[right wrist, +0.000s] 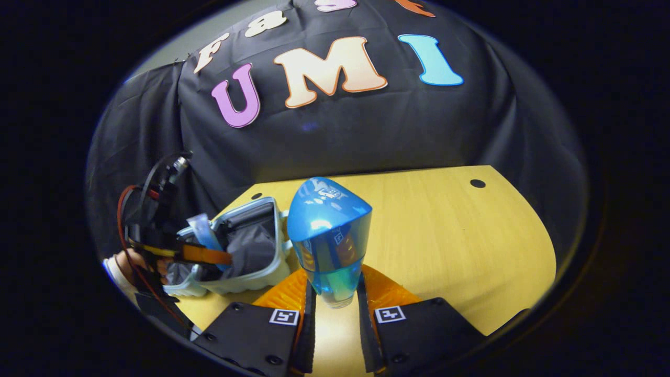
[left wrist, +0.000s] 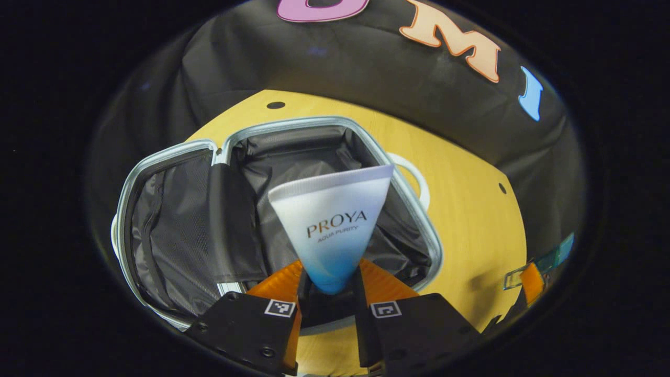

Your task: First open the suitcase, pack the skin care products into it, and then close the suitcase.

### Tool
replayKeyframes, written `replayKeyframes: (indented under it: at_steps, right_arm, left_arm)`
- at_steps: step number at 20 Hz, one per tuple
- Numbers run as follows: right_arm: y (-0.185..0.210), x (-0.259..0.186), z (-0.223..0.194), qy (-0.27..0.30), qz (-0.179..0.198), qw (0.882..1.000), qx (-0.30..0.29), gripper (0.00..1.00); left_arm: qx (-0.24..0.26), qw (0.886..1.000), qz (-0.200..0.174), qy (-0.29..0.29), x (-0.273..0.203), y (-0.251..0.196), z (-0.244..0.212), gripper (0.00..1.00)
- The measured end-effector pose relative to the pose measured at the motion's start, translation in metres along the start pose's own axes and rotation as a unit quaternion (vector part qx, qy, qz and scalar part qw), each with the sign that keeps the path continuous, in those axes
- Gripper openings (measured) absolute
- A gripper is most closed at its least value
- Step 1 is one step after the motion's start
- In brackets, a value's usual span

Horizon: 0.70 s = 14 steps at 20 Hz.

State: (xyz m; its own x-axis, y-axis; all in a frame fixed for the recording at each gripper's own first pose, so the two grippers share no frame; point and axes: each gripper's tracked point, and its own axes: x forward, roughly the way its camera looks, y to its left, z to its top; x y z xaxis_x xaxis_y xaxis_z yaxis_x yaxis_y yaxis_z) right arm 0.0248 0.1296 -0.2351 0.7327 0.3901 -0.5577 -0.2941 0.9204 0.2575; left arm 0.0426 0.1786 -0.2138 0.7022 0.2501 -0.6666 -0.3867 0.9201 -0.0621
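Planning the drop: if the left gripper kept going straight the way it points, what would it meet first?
Probably the dark lining of the open suitcase. The left gripper holds a white-and-blue tube aimed into that compartment; depth is unclear.

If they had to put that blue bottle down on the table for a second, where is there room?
The yellow table lies bare right of the blue bottle, out to its far and right edges. Left is crowded: the open suitcase sits there, with the left tongs holding a white-and-blue tube over it.

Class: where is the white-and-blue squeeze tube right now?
In the left gripper view, the white-and-blue squeeze tube is clamped in the left gripper, above the open grey-lined suitcase.
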Motion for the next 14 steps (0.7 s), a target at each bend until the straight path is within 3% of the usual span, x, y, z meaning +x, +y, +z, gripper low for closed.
replayKeyframes:
  at_steps: [2,6,7,10,12,14]
  right_arm:
    - [0.019,0.001,0.001,0.001,0.010,1.000,-0.006,0.35]
    - [0.051,0.007,-0.003,0.012,0.031,0.999,-0.013,0.38]
    - [0.059,0.010,-0.004,0.014,0.037,0.999,-0.015,0.38]
    - [0.079,0.021,-0.002,0.022,0.057,0.998,-0.020,0.38]
    - [0.092,0.032,-0.001,0.029,0.069,0.997,-0.021,0.34]
    - [0.105,0.046,-0.001,0.038,0.080,0.996,-0.031,0.38]
  left_arm:
    - [-0.003,1.000,-0.007,0.020,0.009,0.003,-0.010,0.38]
    - [-0.022,0.998,-0.014,0.052,0.020,0.010,-0.021,0.41]
    - [-0.025,0.998,-0.016,0.053,0.022,0.010,-0.022,0.35]
    - [-0.012,0.999,-0.017,0.034,0.015,0.013,-0.013,0.42]
    - [-0.005,1.000,-0.025,0.011,0.004,0.009,-0.002,0.67]
    - [0.001,1.000,-0.026,-0.012,-0.015,0.010,0.010,0.97]
